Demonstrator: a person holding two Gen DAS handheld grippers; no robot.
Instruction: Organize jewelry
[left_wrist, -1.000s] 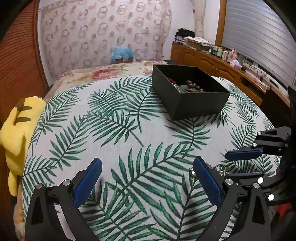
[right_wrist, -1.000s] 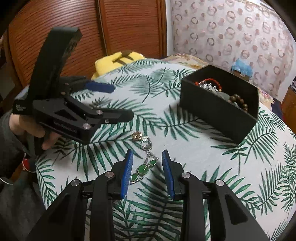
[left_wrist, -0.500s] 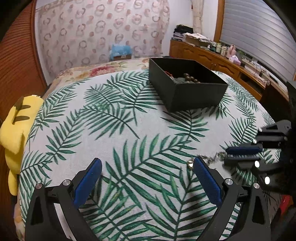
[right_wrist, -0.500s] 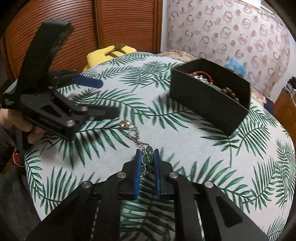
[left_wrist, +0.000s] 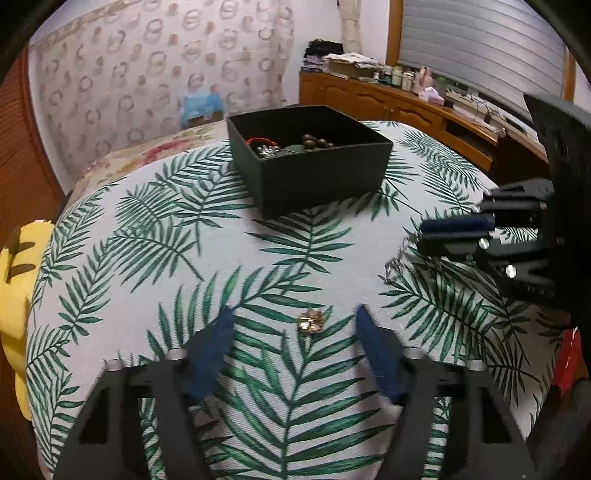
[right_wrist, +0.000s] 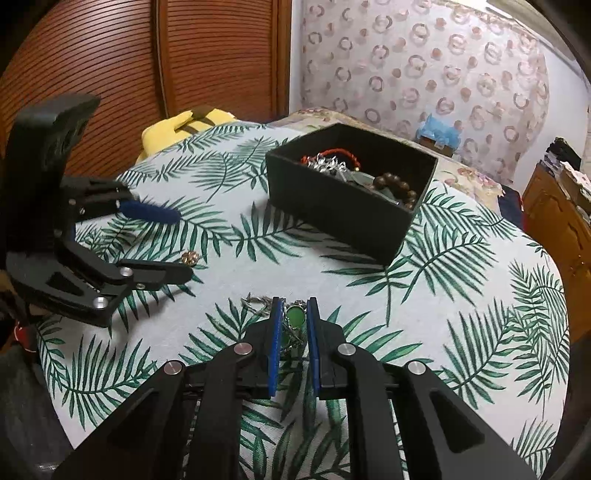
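Note:
A black open box (left_wrist: 314, 162) (right_wrist: 351, 199) holds beads and bracelets on a palm-leaf cloth. My right gripper (right_wrist: 293, 321) is shut on a green-stone chain necklace (right_wrist: 294, 316), and its chain (right_wrist: 255, 304) trails left off the fingers; from the left wrist view the right gripper (left_wrist: 424, 240) hangs at the right with the chain (left_wrist: 395, 262) dangling. A small gold piece (left_wrist: 311, 321) (right_wrist: 190, 257) lies on the cloth between the fingers of my open left gripper (left_wrist: 295, 325) (right_wrist: 181, 243).
A yellow plush toy (left_wrist: 14, 295) (right_wrist: 181, 127) lies at the cloth's edge. A wooden sideboard (left_wrist: 406, 107) with clutter runs along the right wall. A wooden slatted door (right_wrist: 147, 74) stands behind the left gripper.
My right gripper closed on the green-stone necklace and lifted it toward the box. The gold piece stayed on the cloth. My left gripper narrowed and moved around the gold piece.

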